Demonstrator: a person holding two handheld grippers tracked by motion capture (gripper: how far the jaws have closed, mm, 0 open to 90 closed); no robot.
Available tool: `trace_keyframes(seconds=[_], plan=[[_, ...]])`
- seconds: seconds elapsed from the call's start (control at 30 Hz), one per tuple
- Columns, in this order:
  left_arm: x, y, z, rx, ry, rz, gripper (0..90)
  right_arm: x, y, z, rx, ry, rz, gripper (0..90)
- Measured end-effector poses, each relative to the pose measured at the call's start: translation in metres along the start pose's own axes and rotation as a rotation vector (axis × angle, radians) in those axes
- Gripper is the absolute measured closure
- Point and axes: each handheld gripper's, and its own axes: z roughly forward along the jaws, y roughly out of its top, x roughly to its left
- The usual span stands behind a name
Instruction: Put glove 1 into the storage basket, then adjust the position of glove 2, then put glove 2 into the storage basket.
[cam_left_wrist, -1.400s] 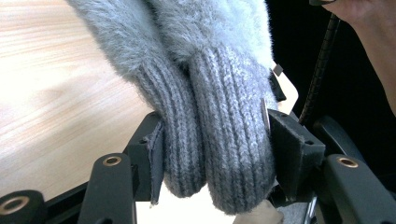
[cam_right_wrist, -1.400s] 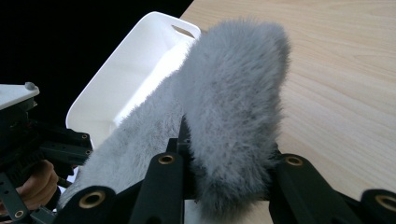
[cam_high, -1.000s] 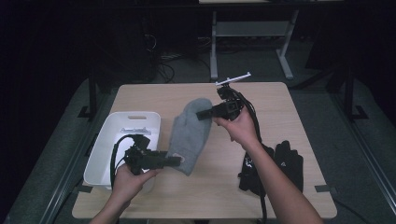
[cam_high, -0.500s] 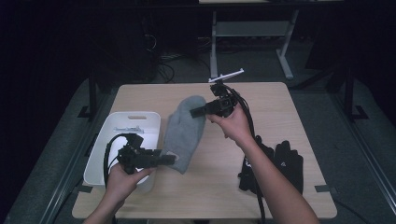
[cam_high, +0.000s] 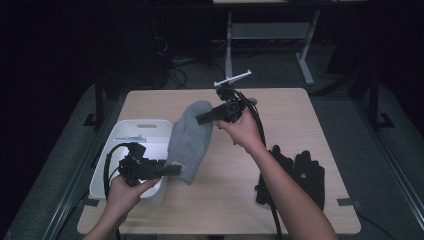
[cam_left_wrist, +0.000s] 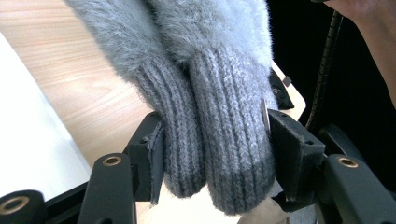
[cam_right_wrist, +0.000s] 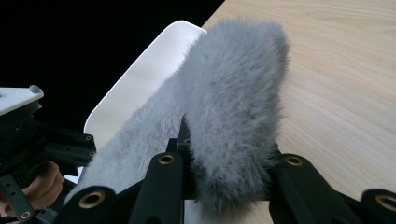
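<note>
Centre of frame: grey fuzzy mittens (cam_high: 189, 135), lifted over tabletop (cam_high: 300, 130)
Lower left: left hand-held gripper (cam_high: 172, 170) pinching ribbed cuffs
Upper centre: right hand-held gripper (cam_high: 200, 119) pinching fuzzy tips
Left: white bin (cam_high: 125, 137)

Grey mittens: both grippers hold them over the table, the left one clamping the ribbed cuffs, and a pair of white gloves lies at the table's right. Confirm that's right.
Not quite: the gloves at the table's right are black, as the high view shows. The rest stands: both grippers hold the grey mittens, the left gripper clamping the ribbed cuffs.
</note>
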Motion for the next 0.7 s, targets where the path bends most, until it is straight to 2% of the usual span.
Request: trace_keyframes(seconds=[0.43,0.5,0.53,0.7], plan=[[0.003,-0.001,-0.006,-0.004,0.004,0.005,42.8,0.005,0.004,0.004,0.011,-0.003,-0.01,72.1],[0.003,-0.002,-0.007,-0.01,0.006,-0.006,42.8,0.006,0.004,0.006,0.012,-0.004,-0.005,72.1],[0.003,-0.002,-0.008,-0.009,0.006,0.004,42.8,0.006,0.005,0.006,0.016,0.0,-0.01,72.1],[0.005,-0.003,-0.013,-0.018,0.013,-0.011,42.8,0.01,0.009,0.01,0.015,0.004,-0.014,72.1]])
